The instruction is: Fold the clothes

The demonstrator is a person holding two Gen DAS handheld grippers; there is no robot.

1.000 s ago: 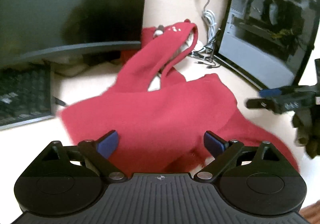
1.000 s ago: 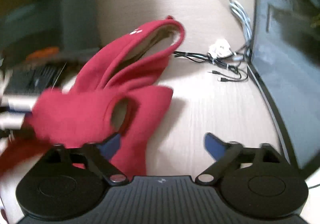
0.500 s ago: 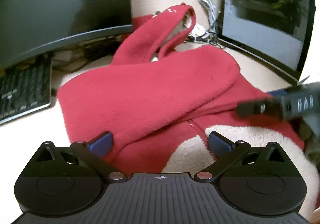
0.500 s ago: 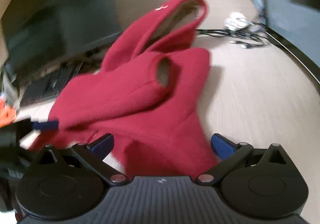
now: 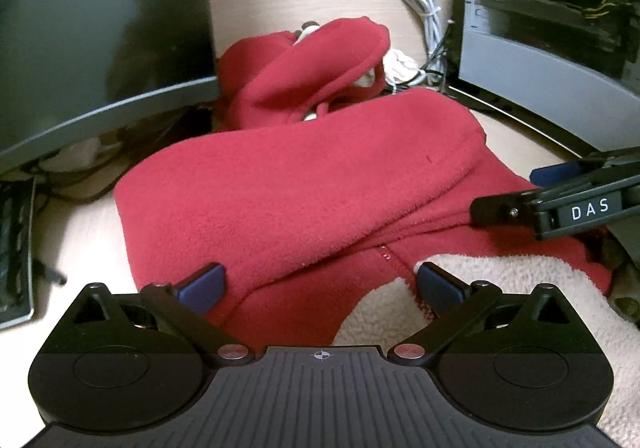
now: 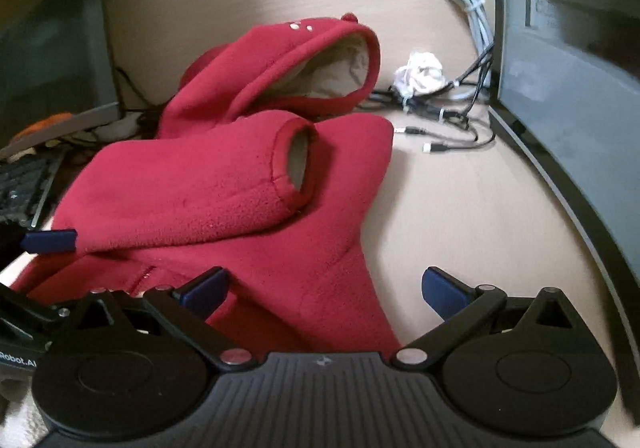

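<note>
— Two tools, one hoodie [image 5: 304, 184]: where is it lying for you?

— On the tabletop [image 6: 460, 200], between the monitor [image 5: 92, 28] and the computer case [image 6: 568, 60], with the hood [image 6: 280, 76] propped up at the far end and cables [image 6: 448, 116] just beyond it. One sleeve [image 6: 208, 188] lies folded across the body, cuff open toward the right. Near you the front is turned back, so the cream lining [image 5: 500, 288] shows.

— And your tools?

— Your left tool [image 5: 320, 284] has its fingers apart, straddling the near hem without gripping. Your right tool [image 6: 324, 288] is apart too, one finger over the red fleece, the other over bare tabletop.

— How do you expect it to handle?

— Likely light and very soft. Thick fleece is limp, so it sags wherever you don't support it, and the pile should grip your pads well enough. It is bulky, so folds will spring back; press them flat.

— Where should you take hold?

— Pinch the stitched hem or the zipper edge [image 5: 386, 254], where layers are firm. Avoid grabbing a single loose layer mid-body, which only bunches. Take both layers at the turned-back corner.
</note>
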